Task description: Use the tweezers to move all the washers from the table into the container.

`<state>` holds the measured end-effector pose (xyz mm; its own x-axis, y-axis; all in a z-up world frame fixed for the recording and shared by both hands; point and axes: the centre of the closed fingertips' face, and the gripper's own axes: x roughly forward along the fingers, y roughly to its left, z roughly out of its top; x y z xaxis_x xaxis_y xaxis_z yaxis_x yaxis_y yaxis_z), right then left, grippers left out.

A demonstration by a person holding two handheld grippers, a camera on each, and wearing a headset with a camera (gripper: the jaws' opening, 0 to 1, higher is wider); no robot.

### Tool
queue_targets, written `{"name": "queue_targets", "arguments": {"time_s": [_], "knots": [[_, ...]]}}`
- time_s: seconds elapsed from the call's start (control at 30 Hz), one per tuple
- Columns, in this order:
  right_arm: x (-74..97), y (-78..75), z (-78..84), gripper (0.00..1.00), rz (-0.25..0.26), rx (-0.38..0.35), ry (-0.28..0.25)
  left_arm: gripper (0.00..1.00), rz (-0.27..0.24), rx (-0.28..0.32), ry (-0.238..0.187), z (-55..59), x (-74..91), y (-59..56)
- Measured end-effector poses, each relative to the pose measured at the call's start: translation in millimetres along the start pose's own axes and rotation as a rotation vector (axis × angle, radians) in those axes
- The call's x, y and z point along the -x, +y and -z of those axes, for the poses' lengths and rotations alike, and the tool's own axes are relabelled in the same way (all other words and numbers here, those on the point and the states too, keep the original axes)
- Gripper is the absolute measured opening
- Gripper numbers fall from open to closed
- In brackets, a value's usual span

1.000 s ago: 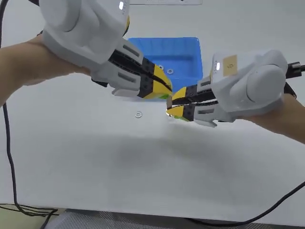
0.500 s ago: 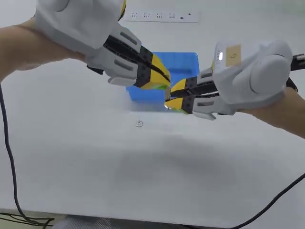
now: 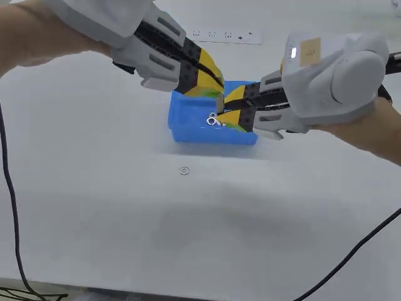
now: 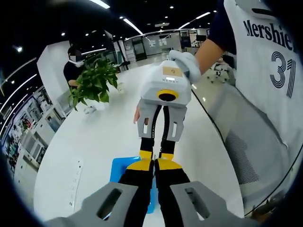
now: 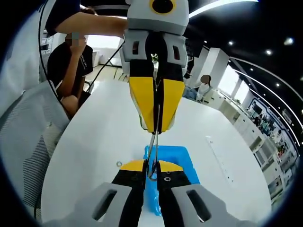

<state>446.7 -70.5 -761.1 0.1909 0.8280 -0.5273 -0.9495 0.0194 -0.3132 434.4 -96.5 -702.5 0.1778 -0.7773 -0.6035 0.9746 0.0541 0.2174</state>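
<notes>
Washer carried over container, left gripper and right gripper jaws clamped on tweezers.

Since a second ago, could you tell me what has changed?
The left gripper and right gripper, both shut on the tweezers, moved from the table in front of the blue container to above it, a washer at the tweezer tips. The container and the loose washer on the table stayed put.

The blue container looks like smooth plastic. The washer near it is shiny metal; the tabletop is matt white.
</notes>
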Motion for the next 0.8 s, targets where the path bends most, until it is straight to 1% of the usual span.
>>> {"name": "queue_targets", "arguments": {"time_s": [0.1,0.23,0.37,0.47,0.57,0.63,0.77,0.8], "knots": [[-4.0,-7.1,2.1,0.09,0.003,0.007,0.005,0.06,-0.004,0.000,0.002,4.3,-1.4,8.1],[-8.3,-13.1,6.2,0.09,0.003,0.009,0.010,0.06,-0.009,0.007,0.000,9.7,-2.6,15.0],[-16.1,-19.7,14.5,0.09,-0.004,0.001,0.016,0.06,-0.013,0.020,0.007,20.1,-6.9,23.2],[-22.4,-24.9,21.4,0.09,-0.005,-0.002,0.025,0.06,-0.014,0.026,0.010,26.5,-13.3,30.7],[-28.6,-31.8,30.1,0.09,-0.004,-0.019,0.032,0.06,-0.020,0.041,0.009,33.5,-20.9,40.6],[-32.1,-35.5,36.0,0.09,-0.004,-0.032,0.036,0.06,-0.020,0.051,0.011,37.7,-26.0,45.1],[-40.2,-38.5,49.9,0.09,-0.012,-0.052,0.053,0.06,-0.016,0.061,0.025,47.5,-37.1,50.6],[-40.9,-38.6,51.1,0.09,-0.014,-0.054,0.054,0.06,-0.014,0.067,0.028,49.7,-39.3,51.5]]}}
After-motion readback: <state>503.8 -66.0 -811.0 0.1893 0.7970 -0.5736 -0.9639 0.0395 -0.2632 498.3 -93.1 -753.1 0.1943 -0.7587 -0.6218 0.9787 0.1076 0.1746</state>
